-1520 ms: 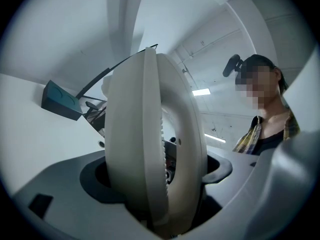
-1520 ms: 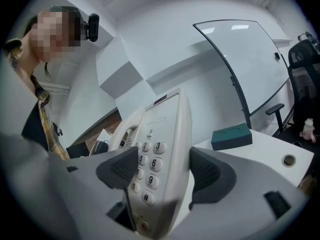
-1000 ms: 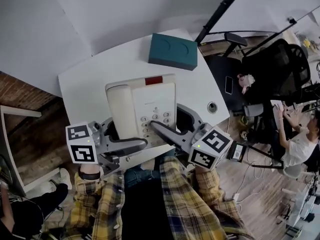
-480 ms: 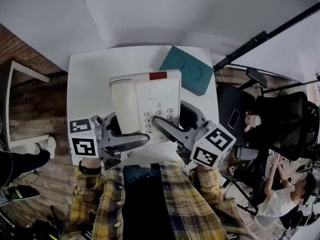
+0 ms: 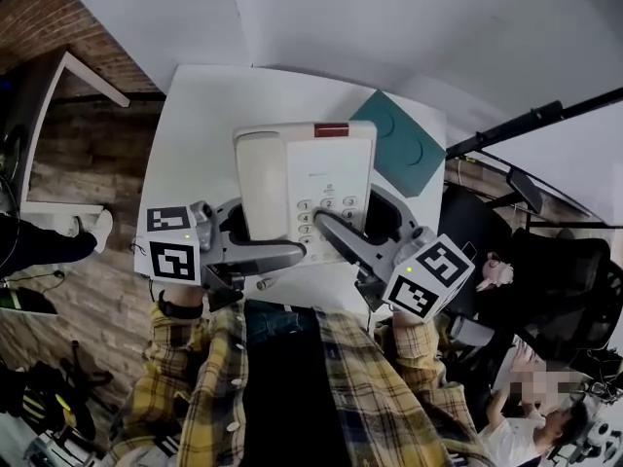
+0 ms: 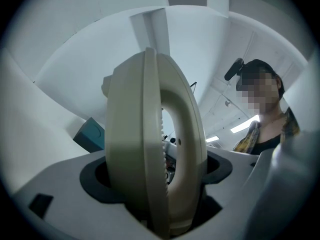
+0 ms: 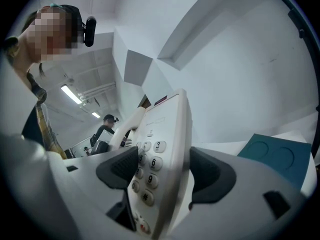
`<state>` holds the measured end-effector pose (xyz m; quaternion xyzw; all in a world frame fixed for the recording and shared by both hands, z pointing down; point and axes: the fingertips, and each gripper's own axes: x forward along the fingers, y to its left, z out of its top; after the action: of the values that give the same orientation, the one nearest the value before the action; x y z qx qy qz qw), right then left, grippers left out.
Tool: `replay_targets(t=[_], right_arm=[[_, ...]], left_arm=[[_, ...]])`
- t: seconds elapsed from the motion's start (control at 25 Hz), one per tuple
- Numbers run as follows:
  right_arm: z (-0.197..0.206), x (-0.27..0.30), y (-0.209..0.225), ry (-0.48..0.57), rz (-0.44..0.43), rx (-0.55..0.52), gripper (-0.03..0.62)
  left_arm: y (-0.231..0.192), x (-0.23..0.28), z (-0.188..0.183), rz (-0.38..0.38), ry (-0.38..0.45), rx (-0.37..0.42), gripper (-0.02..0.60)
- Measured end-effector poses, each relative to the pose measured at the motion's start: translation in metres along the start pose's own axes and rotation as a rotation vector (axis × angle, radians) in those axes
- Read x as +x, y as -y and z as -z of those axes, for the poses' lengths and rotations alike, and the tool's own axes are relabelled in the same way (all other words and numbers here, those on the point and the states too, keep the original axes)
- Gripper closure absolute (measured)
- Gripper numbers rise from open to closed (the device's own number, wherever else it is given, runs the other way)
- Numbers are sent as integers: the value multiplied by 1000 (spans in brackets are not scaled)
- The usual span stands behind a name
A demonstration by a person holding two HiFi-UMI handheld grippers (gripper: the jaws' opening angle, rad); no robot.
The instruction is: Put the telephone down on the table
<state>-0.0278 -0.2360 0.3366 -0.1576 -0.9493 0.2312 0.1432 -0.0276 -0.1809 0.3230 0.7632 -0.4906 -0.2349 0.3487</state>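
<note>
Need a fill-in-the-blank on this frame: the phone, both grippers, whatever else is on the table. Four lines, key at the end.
1. The left gripper is shut on the telephone at the side that carries the ____.
2. The right gripper is shut on the side with the number ____.
3. The strip at the telephone's far edge is ____.
4. On the table, beyond the telephone, lies a teal ____.

Missing words: handset; keys; red; box.
</note>
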Motion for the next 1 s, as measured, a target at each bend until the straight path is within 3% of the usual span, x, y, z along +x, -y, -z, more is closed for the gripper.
replay_targets(t=[1.0], right_arm=[[16, 19, -1, -15, 54, 46, 296]], left_arm=[[-15, -18, 4, 24, -56, -19, 158]])
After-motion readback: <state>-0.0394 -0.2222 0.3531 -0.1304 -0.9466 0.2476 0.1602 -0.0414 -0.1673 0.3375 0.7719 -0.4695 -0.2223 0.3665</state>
